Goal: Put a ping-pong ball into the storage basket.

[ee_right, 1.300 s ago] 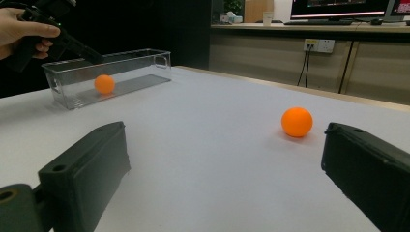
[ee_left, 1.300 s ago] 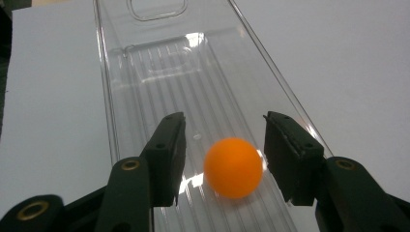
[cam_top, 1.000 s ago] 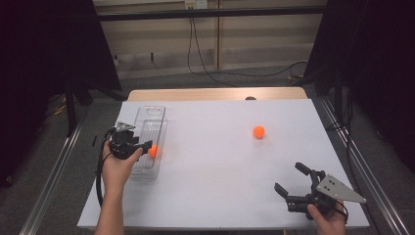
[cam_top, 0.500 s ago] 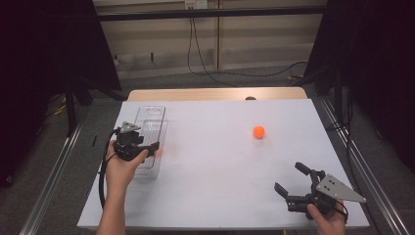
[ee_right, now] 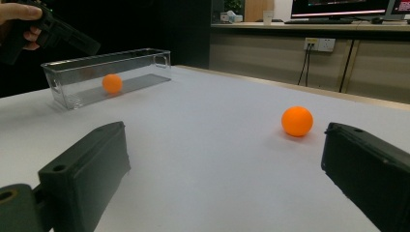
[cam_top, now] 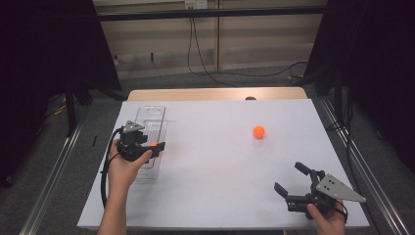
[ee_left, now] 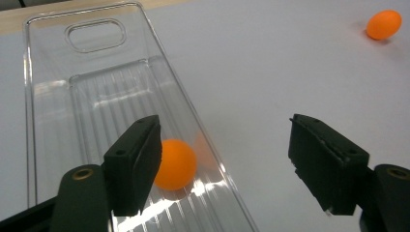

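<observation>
The left claw (cam_top: 157, 147) hangs over the clear plastic bin (cam_top: 150, 128) at the left side of the white desk (cam_top: 215, 186). Its jaws have just been opening, and nothing is pinched between them. In the left gripper view they stand apart with one orange ball (ee_left: 175, 163) lying loose on the ribbed floor of the bin, just behind the left jaw. So that ball looks delivered.

The second orange ball (cam_top: 259, 131) sits alone on the open desk, well apart from the bin and from both hands. The right claw (cam_top: 292, 183) rests low at the near right corner, jaws spread wide and empty, pointed roughly at that ball, as the right gripper view (ee_right: 297, 121) shows.

What worries me is how light and round these balls are. If the left claw lifts away carelessly, a jaw could clip the bin's thin wall and shove or tip it, and the ball inside would roll about. On the other side, a claw coming in off-centre would nudge the free ball rather than catch it, and with nothing on the bare desk to stop it, it could run off the edge.
</observation>
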